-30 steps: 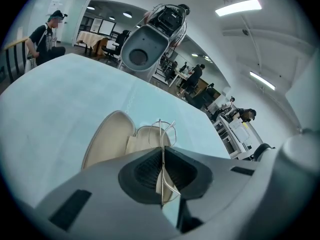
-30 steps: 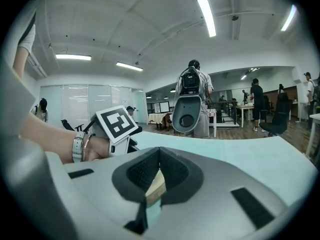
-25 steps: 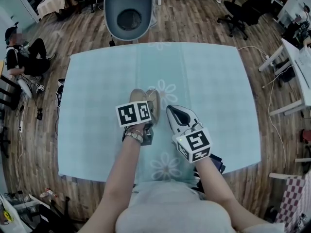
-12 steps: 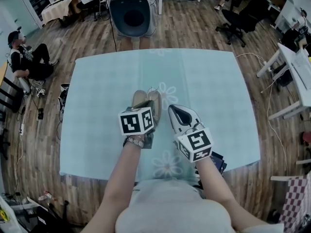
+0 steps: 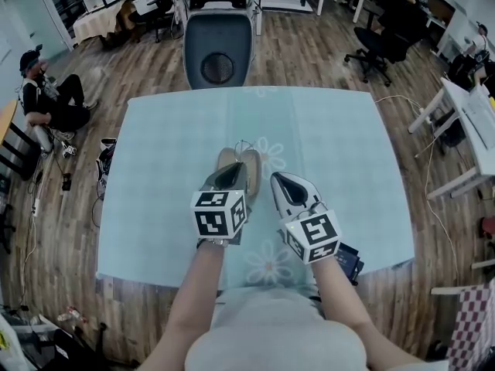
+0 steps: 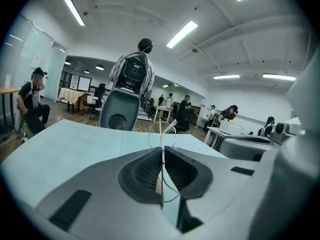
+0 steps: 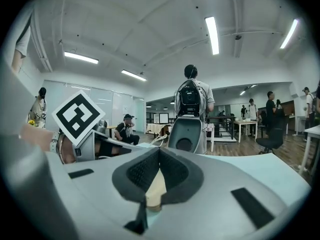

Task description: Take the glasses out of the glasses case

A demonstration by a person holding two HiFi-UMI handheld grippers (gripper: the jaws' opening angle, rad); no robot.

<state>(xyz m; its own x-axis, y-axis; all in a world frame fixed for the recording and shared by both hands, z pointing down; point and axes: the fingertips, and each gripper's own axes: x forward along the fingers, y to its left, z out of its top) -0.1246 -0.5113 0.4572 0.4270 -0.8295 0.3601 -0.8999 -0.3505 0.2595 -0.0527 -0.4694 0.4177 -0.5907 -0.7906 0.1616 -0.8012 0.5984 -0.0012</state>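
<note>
A tan glasses case [image 5: 249, 163] lies open on the light blue table [image 5: 155, 168], just beyond both grippers. My left gripper [image 5: 230, 176] hangs over the case's near end. In the left gripper view it [image 6: 162, 151] is shut on thin wire-rimmed glasses [image 6: 161, 130], whose rims stick up past the jaw tips. My right gripper [image 5: 278, 180] sits beside the case's right edge. In the right gripper view its jaws [image 7: 159, 151] are together, with a tan piece of the case [image 7: 155, 189] between the pads. The left gripper's marker cube [image 7: 79, 116] shows at that view's left.
A grey office chair [image 5: 219, 56] stands at the table's far edge. A person [image 5: 48, 99] sits on the floor at far left. More desks and chairs [image 5: 379, 29] fill the room beyond. A dark object [image 5: 348, 260] lies at the near table edge by my right arm.
My left gripper has drawn back toward me over the case's near end. The right gripper has stayed beside the case. The head view has tilted up, showing more of the room.
</note>
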